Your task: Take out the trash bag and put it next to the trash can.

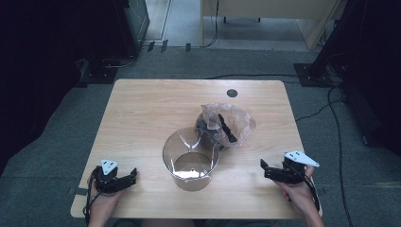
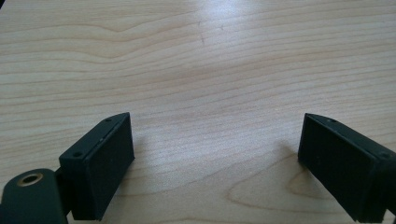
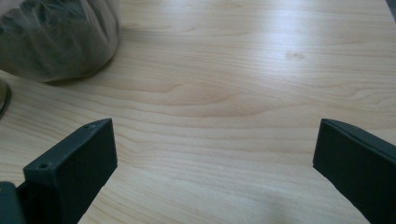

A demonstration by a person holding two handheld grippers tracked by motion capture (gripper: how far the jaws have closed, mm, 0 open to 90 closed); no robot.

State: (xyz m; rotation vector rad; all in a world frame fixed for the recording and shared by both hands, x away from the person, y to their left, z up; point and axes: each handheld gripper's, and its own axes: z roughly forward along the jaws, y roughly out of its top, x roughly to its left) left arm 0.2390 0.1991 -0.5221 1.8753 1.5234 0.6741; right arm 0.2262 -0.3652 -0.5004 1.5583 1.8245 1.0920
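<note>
A clear plastic cup-like container (image 1: 191, 159) stands near the middle of the wooden table (image 1: 142, 109), empty as far as I can tell. Just behind it to the right sits a crinkled clear plastic bag (image 1: 226, 124) holding dark pieces; its side also bulges at the top left of the right gripper view (image 3: 60, 37). My left gripper (image 1: 133, 176) rests at the table's front left, open, with bare wood between its jaws (image 2: 215, 154). My right gripper (image 1: 263, 169) is at the front right, open, pointing left toward the container, nothing between its jaws (image 3: 215, 158).
A small dark round grommet (image 1: 231, 93) sits near the table's far edge. Cables (image 1: 331, 109) run over the grey floor to the right. Dark equipment stands at the back left and right. A pale wooden desk (image 1: 269, 9) is beyond.
</note>
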